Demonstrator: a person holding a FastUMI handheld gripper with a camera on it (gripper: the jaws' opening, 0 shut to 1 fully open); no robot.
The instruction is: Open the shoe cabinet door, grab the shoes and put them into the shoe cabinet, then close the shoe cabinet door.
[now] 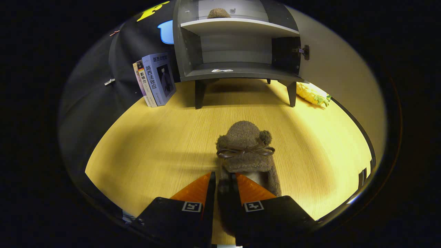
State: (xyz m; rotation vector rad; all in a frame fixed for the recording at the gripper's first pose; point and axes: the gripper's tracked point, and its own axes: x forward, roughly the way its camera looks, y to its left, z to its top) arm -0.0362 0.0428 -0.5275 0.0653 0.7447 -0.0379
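Gripper (pixel 225 179) pinching the heel edge of a fuzzy brown shoe (pixel 245 148) at lower centre, wooden table (pixel 155 144), open shoe cabinet (pixel 237 44) at top centre, second shoe (pixel 218 13) on its upper shelf, books (pixel 155 80) at upper left.

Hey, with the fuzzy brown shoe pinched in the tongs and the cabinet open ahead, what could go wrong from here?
1. The tongs pinch only the soft heel collar of the brown shoe; it may sag or slip out when lifted.
2. The other shoe already sits on the upper shelf, so the carried shoe could knock it or catch the shelf edge.
3. The open door stands to one side; a wide swing could bump it.
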